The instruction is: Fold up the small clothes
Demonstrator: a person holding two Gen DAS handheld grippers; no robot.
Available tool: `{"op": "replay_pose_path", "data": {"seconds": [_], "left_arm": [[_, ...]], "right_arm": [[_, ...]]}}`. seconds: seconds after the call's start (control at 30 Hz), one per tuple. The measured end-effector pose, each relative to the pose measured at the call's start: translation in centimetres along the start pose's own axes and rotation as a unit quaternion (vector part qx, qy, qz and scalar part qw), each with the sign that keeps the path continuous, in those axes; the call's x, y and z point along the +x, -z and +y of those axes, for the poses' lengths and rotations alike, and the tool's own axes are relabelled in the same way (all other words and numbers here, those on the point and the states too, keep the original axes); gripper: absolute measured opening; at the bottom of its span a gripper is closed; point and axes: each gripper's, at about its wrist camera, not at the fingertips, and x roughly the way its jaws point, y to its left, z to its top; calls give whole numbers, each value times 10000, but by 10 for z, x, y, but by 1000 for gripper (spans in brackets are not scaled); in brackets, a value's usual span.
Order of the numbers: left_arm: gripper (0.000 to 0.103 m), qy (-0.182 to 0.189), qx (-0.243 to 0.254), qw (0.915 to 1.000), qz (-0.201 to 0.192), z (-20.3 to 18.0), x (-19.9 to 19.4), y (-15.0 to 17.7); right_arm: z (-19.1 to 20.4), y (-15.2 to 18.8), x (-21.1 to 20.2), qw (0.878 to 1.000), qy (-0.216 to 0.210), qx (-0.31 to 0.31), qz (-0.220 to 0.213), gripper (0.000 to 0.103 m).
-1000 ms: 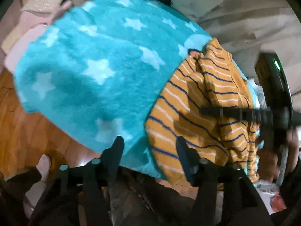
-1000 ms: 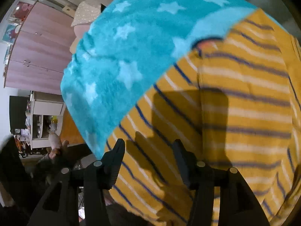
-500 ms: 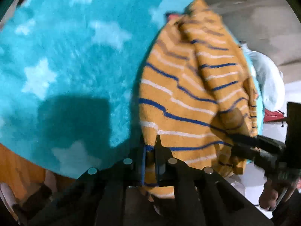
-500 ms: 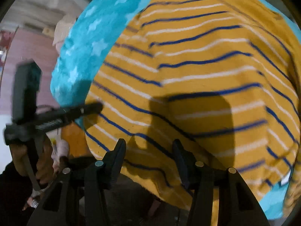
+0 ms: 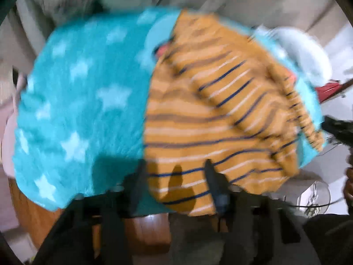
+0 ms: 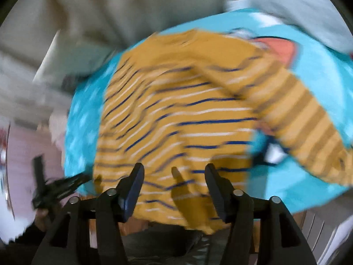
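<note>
Mustard-yellow knit garment with navy and white stripes [image 5: 209, 114] lies spread on fluffy turquoise star-patterned blanket [image 5: 83, 101], one sleeve [image 6: 304, 119] trailing right. Left gripper [image 5: 174, 176] held wide open over near hem, gripping nothing. Right gripper [image 6: 174, 176] likewise spread wide, empty, above near edge. Both views motion-blurred.

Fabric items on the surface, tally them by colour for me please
Mustard striped shirt: 1
Teal star blanket: 1
Total: 2
</note>
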Motion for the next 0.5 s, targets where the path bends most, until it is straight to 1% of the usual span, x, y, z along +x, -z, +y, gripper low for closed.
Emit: {"op": "replay_pose_path", "data": {"seconds": [0.03,0.07,0.1,0.13,0.17,0.2,0.23,0.27,0.3,0.33,0.4,0.5], "left_arm": [[69,64,210,9994,-267,-19,-14,-3],[72,104,407,9983,-394,-34,-22,-6],[73,163,636,9967,-486,-57,-26,-13],[73,322,869,9942,-538,-83,-29,-20],[73,479,998,9924,-540,-102,-32,-26],[73,636,1149,9900,-518,-126,-29,-34],[74,747,1302,9874,-498,-150,-25,-39],[75,812,1450,9849,-494,-173,-18,-44],[75,825,1559,9831,-492,-196,-11,-49],[75,847,1619,9821,-448,-215,-3,-52],[75,1134,1631,9799,-168,-259,21,-60],[75,1488,1536,9766,218,-313,52,-61]], "right_arm": [[-21,-1,-10,9995,-6,284,-143,63],[-34,-3,-15,9985,10,485,-254,64],[-51,-3,-23,9968,65,696,-385,64],[-69,-2,-30,9941,145,941,-515,64],[-85,-1,-35,9913,185,1154,-600,64],[-111,1,-44,9867,190,1457,-698,64],[-130,4,-48,9828,201,1678,-741,64],[-143,5,-49,9805,237,1809,-738,64],[-165,6,-56,9771,315,1966,-749,64],[-183,7,-63,9742,342,2086,-786,64],[-216,5,-75,9703,360,2242,-832,64],[-278,1,-97,9632,611,2464,-883,64]]}}
